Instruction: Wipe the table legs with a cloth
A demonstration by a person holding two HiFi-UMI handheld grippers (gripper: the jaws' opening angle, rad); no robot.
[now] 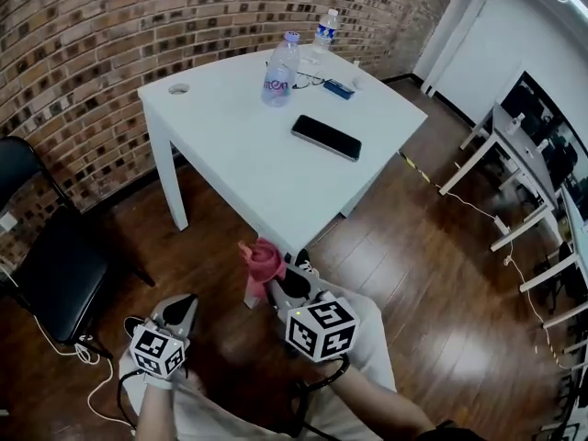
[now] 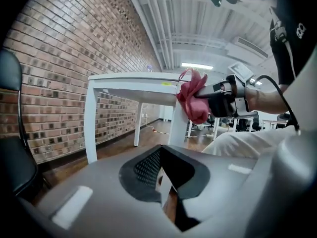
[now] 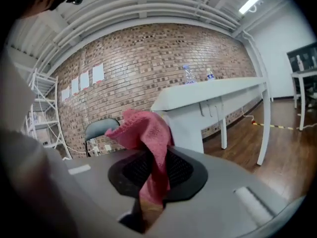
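Head view shows us our right claw [image 1: 276, 283] pinching a soft, knitted pink cloth [image 1: 262, 263] at the top of the table's square white near leg [image 2: 177, 129]. Left of that leg, our left claw [image 1: 179, 312] is pressed together, empty.

The right tool [image 3: 148, 195] grips a pink cloth [image 3: 146, 133] — its bunched top in front of the white table leg [image 3: 187, 130].

We count one white table [image 1: 230, 145] carrying two bottles, a larger bottle [image 1: 280, 70] and a smaller bottle [image 1: 324, 28] toward its far corner, and one black phone [image 1: 325, 137] near its right edge; one pink cloth [image 1: 262, 263], one black chair [image 1: 55, 265], and two grippers, the left gripper [image 1: 179, 310] and the right gripper [image 1: 280, 288]
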